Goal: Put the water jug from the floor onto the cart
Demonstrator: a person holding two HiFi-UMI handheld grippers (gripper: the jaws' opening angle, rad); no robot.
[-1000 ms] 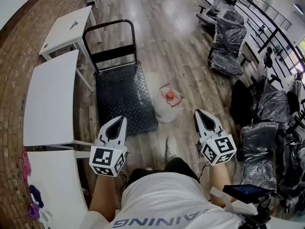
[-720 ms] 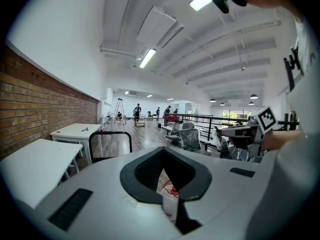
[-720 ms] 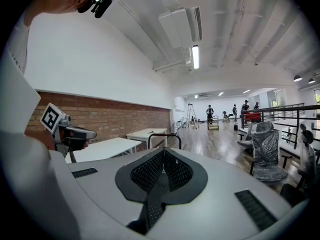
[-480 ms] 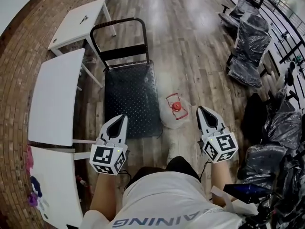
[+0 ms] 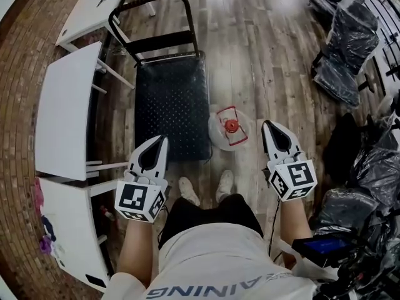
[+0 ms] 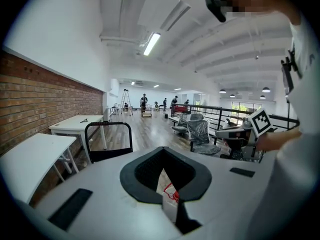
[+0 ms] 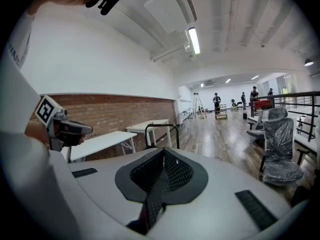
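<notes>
The task has hardly begun. The translucent plastic water jug with a red cap and red carrying handle stands upright on the wooden plank floor. It is just beside the near right corner of the black flat platform cart with a black tubular push handle. Whether jug and cart touch cannot be told. The cart's studded deck carries nothing.

The left gripper hangs over the near edge of the cart, to the left of the jug. Its own view shows its jaws a narrow slit apart and empty, with a sliver of the jug's pale body and red marking visible through the slit. The right gripper hangs to the right of the jug and apart from it. Its textured pads are pressed together with nothing between them. The person's feet are planted just short of the jug.

By the look of it, every working step is left. The grippers must come down to the jug, and the right one must spread its jaws first. Then the jug must be gripped, probably at the red handle near the neck, raised off the floor, carried a short way left and set on the deck.
</notes>
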